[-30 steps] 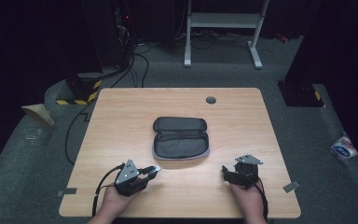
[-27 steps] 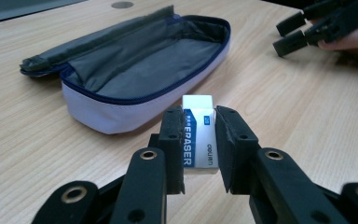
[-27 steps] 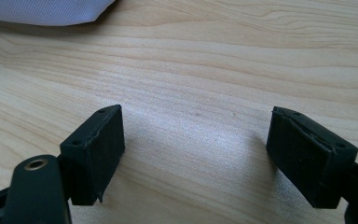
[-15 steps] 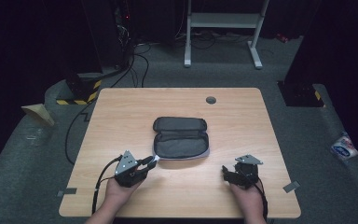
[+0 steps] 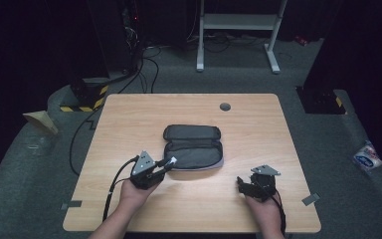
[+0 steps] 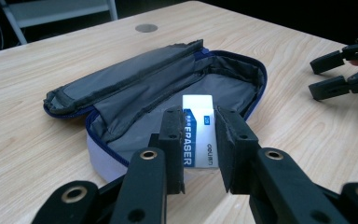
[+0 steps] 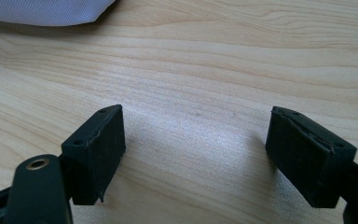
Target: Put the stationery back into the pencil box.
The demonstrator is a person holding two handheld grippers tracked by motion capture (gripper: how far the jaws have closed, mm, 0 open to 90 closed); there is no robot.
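A grey pencil case [image 5: 193, 147] lies unzipped in the middle of the wooden table [image 5: 129, 114], its flap folded back; its grey lining [image 6: 158, 100] faces me in the left gripper view. My left gripper [image 5: 169, 163] is shut on a white and blue eraser [image 6: 197, 130], held just in front of the case's near left edge. The eraser [image 5: 171, 161] shows as a small white tip in the high view. My right gripper [image 5: 240, 183] rests low over the bare table at the front right, open, its pads [image 7: 98, 149] wide apart with nothing between them.
A round grommet [image 5: 225, 106] sits near the table's far edge. Cables trail from both grippers off the front edge. On the floor beyond stand a white metal frame [image 5: 238, 35] and a dark cabinet [image 5: 109, 45]. The right gripper [image 6: 340, 70] appears at the right of the left gripper view.
My left gripper has carried the eraser forward and slightly up towards the case's near edge. The right gripper has stayed where it was.
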